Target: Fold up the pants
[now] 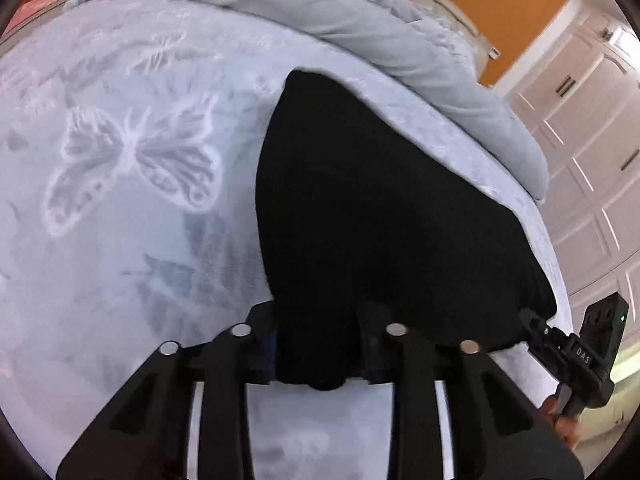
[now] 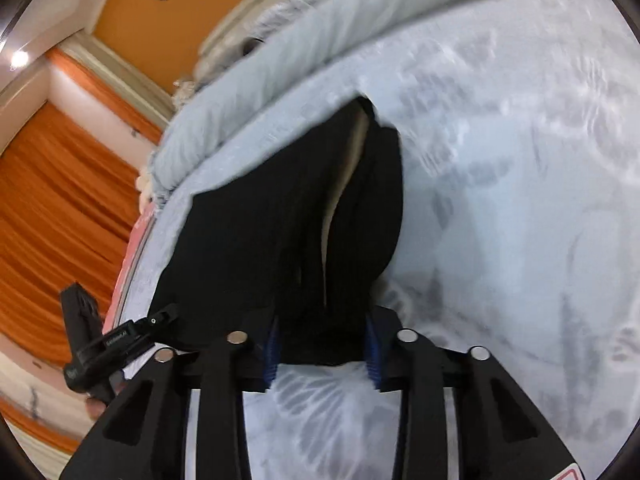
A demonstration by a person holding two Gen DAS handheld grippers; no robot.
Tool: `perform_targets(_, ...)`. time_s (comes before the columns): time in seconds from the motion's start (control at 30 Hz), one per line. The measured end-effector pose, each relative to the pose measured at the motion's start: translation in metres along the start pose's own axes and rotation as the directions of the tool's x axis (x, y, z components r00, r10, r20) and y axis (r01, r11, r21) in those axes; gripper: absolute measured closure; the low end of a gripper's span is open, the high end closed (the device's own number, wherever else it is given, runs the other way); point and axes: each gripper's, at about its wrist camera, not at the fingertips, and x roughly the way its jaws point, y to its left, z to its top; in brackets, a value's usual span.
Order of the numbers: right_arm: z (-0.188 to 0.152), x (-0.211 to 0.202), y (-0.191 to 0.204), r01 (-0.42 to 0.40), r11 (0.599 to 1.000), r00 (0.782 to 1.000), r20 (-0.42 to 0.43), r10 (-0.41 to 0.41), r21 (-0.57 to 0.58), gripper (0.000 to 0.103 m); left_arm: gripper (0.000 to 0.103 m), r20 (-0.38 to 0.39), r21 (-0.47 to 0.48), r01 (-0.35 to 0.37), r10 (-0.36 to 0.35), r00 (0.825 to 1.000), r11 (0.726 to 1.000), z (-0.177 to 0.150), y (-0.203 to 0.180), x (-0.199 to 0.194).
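Note:
Black pants lie on a pale blue bed cover with a butterfly print. My left gripper is shut on the near edge of the pants, with cloth bunched between its fingers. In the right wrist view the same pants show a pale inner lining along a fold. My right gripper is shut on the near edge of the pants between its blue pads. Each gripper shows in the other's view, the right one at the pants' right corner, the left one at their left corner.
A rolled grey duvet lies along the far side of the bed. White cabinet doors stand past the bed's right edge. Orange curtains and an orange wall lie beyond the bed's other side.

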Motion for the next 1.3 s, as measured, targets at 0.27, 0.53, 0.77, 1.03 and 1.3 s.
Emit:
perform_targets(0.27, -0.023, -0.007, -0.039, -0.022, 0.995, 0.998, -0.053, 0.027, 0.093, 0.058, 0.046, 0.028, 0.21, -0.18, 0.178, 0.984, 0.961, -0.049, -0.027, -0.008)
perform_targets(0.53, -0.014, -0.07, 0.064, 0.207, 0.951, 0.968, 0.188, -0.165, -0.229, 0.093, 0.028, 0.228, 0.315, -0.373, 0.312, 0.922, 0.873, -0.041, -0.085, -0.045)
perform_targets(0.77, -0.02, -0.014, 0.031, 0.305, 0.93, 0.951, 0.122, -0.285, -0.207, 0.103, 0.032, 0.21, 0.283, -0.416, 0.368, 0.906, 0.864, -0.024, -0.081, 0.004)
perform_targets(1.03, -0.018, -0.001, 0.035, 0.33, 0.916, 0.942, 0.14, -0.304, -0.229, 0.103, 0.032, 0.223, 0.278, -0.418, 0.365, 0.904, 0.865, -0.023, -0.079, 0.008)
perform_targets(1.3, -0.021, -0.011, 0.042, 0.327, 0.923, 0.943, 0.138, -0.304, -0.203, 0.102, 0.033, 0.206, 0.271, -0.428, 0.383, 0.901, 0.862, -0.026, -0.079, 0.001)
